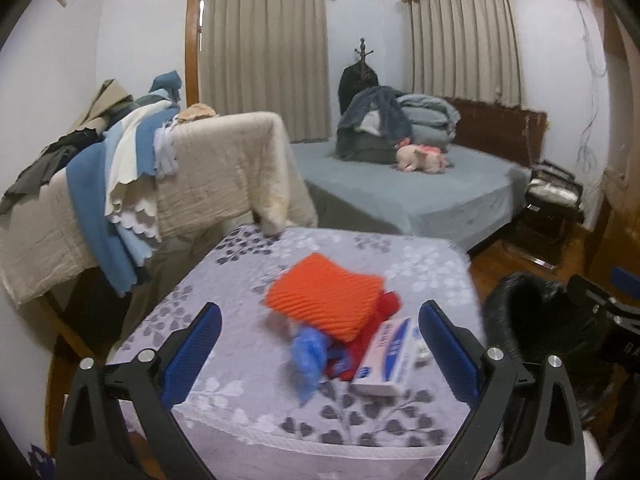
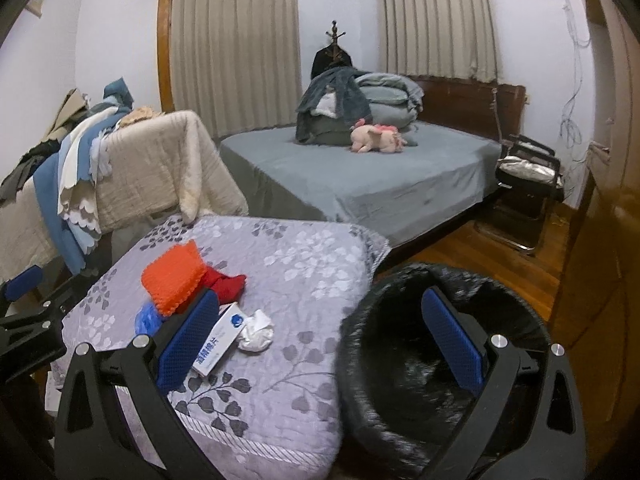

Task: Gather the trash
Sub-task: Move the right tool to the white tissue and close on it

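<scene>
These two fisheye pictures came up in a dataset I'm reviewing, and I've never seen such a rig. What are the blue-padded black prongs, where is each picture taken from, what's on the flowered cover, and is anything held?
There is no robot here: a person carries a two-fingered grabbing tool in each hand, with a camera on each looking forward along its fingers.

One picture comes from the left tool, the other from the right tool. Both are open and hold nothing.

On the flowered cover lie an orange knitted cloth over a red cloth, a crumpled blue plastic piece, a white and blue box and a crumpled white tissue.

The right tool hangs over a bin lined with a black bag, probably meant for the trash.
</scene>
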Available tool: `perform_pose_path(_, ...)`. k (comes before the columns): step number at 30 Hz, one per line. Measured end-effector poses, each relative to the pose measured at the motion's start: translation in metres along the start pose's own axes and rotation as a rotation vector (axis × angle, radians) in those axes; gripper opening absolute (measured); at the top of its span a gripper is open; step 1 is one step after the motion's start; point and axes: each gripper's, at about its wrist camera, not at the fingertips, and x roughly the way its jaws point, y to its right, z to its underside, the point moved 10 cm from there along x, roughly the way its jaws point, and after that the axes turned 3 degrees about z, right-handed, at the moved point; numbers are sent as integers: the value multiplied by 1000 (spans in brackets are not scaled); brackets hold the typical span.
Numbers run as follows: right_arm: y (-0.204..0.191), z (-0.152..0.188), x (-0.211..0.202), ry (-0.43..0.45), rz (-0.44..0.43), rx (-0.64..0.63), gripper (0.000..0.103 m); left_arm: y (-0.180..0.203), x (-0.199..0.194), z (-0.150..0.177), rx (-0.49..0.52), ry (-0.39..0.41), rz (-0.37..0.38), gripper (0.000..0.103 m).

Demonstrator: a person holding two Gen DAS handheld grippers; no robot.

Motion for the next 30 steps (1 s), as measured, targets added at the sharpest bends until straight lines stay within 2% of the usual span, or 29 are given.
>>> perform_pose_path(9, -35, 27, 63, -66, -27, -65, 97, -25, 40, 26, -12, -44, -1, 97)
perform_pose_path(12, -45, 41, 83, -99, -38, -97, 89, -30, 53, 32, -21, -56, -1, 96)
perform_pose_path(13, -48, 45, 90, -110, -48, -107, 82, -31, 57, 34, -20, -63, -1, 95)
perform_pose_path(20, -65, 71, 128, -188, -94, -161, 65, -37, 80, 52, -39, -105, 0, 93)
perform_pose_path(30, -80, 95, 160, -273, -140, -178, 58, -39, 97, 63, -38, -144, 0, 92)
